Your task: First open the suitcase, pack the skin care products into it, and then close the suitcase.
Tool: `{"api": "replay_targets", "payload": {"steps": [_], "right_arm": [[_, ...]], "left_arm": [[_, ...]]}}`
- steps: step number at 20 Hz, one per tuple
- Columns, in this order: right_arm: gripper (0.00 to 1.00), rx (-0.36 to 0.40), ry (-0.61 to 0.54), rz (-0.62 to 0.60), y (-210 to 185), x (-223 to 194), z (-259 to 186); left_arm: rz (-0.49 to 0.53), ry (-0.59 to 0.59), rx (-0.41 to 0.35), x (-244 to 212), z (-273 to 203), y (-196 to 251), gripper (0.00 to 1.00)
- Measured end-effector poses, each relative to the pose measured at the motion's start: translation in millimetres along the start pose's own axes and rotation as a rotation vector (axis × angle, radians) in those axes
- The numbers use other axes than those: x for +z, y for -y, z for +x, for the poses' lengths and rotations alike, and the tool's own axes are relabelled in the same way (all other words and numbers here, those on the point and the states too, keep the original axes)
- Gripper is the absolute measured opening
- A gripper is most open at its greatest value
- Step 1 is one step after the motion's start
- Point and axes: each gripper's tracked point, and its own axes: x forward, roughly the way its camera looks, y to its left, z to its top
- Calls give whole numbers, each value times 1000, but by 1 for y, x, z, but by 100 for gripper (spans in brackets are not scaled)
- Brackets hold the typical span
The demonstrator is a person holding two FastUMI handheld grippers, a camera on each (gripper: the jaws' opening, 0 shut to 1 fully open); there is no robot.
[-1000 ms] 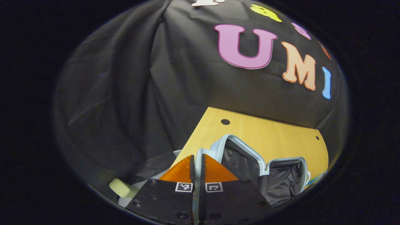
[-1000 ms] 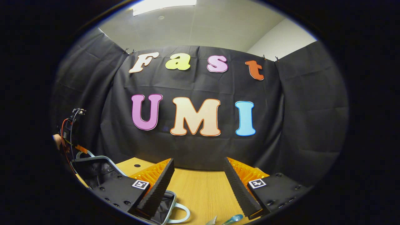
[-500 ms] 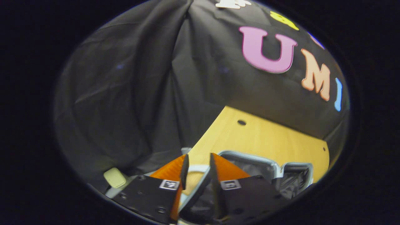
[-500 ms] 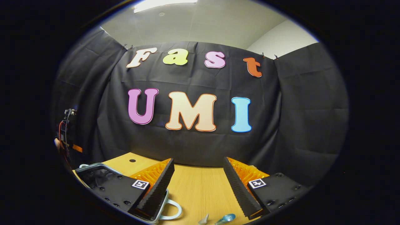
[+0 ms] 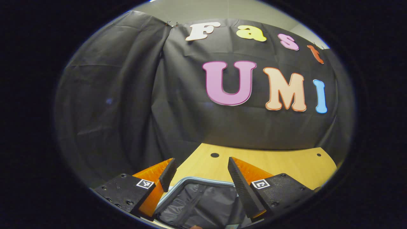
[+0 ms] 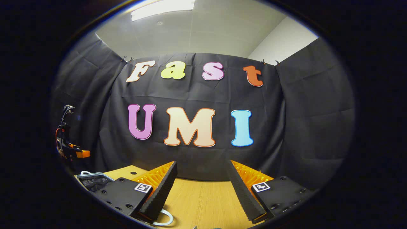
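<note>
Since a second ago the left tool (image 5: 200, 173) has let go of the suitcase (image 5: 203, 197) rim and spread wide; the case lies open at the lower centre, lining up, ready for packing. Right tool (image 6: 203, 178) hangs open and empty above the counter (image 6: 203, 197), waiting its turn.

The table (image 5: 273, 162) is coloured a light yellowish wood tone, with fine grain lines seen in the right gripper view. The suitcase (image 5: 203, 198) is lined in dark grey fabric and is edged with a pale blue rim. Its handle (image 6: 165, 218) is white.
</note>
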Motion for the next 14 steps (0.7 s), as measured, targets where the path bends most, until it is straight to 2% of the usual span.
{"api": "replay_targets", "payload": {"steps": [6, 11, 14], "right_arm": [[100, 32, 11, 23, 33, 2, 3], [98, 47, -1, 38, 60, -6, 2], [98, 49, -11, 50, 77, -11, 2]], "left_arm": [[53, 40, -91, 18, -32, 99, 95], [79, 9, -190, 7, -52, 181, 95], [86, -29, -276, -12, -68, 236, 95]]}}
